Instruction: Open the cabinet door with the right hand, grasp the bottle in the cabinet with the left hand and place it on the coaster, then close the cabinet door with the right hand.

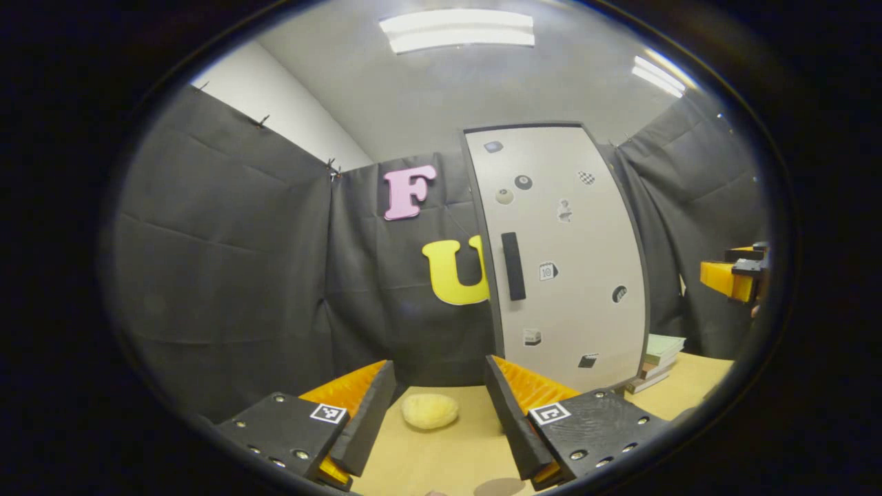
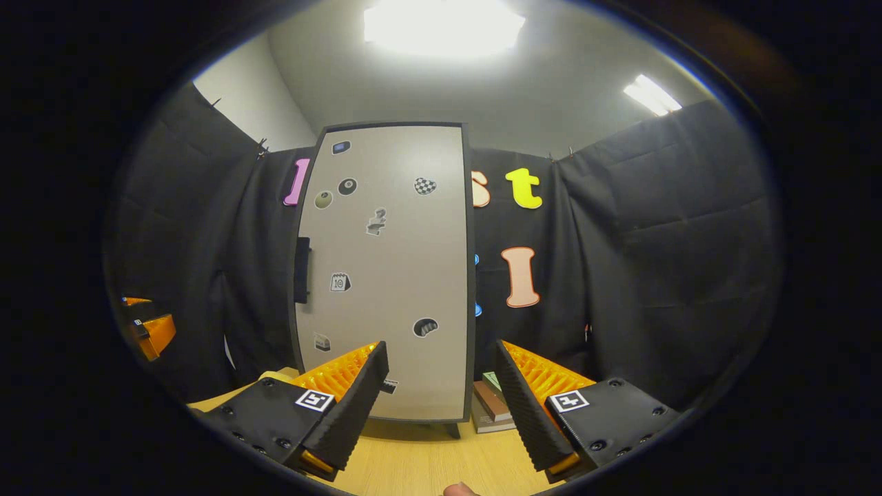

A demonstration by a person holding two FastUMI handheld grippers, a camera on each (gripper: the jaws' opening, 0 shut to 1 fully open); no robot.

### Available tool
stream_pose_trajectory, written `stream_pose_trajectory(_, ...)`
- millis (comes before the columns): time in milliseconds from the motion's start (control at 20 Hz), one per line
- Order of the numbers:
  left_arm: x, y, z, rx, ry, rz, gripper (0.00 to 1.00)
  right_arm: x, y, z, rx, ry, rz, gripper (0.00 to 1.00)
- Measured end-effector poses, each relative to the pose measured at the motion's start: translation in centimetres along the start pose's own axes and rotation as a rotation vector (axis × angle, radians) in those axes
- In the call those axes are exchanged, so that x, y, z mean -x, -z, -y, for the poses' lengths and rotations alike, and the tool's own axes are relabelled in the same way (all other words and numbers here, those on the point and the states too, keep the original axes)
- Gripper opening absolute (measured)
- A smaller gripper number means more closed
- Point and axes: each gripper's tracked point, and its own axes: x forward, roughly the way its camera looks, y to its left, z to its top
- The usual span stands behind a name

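Observation:
The cabinet's white door (image 1: 565, 262) is shut, with small stickers on it and a black vertical handle (image 1: 513, 266) near its left edge. Whatever is inside is hidden. My left gripper (image 1: 438, 372) is open and holds nothing, hovering over the wooden table (image 1: 441, 455) a little left of the door. A pale yellow rounded object (image 1: 429, 410) lies on the table between its fingers, farther off. In the right gripper view the door (image 2: 393, 275) stands straight ahead with its handle (image 2: 302, 270) at the left. My right gripper (image 2: 441, 355) is open and holds nothing, some way short of the door.
A stack of books (image 1: 658, 359) lies on the table right of the cabinet, also seen as books (image 2: 490, 406). The right gripper (image 1: 732, 275) shows at the far right, the left gripper (image 2: 148, 329) at the far left. A brown flat patch (image 1: 499, 487) sits at the table's near edge.

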Motion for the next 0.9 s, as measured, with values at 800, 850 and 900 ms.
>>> stream_pose_trajectory(800,3.7,1.6,-11.7,-0.047,-0.22,-0.021,0.81,-7.4,-4.8,-11.5,-0.03,-0.168,0.036,0.98)
stream_pose_trajectory(850,4.0,1.8,-12.5,-0.046,-0.237,-0.026,0.78,-7.9,-5.0,-12.2,-0.031,-0.175,0.035,0.98)
stream_pose_trajectory(900,4.1,2.1,-13.2,-0.046,-0.253,-0.031,0.78,-8.5,-5.1,-13.0,-0.033,-0.183,0.036,0.96)
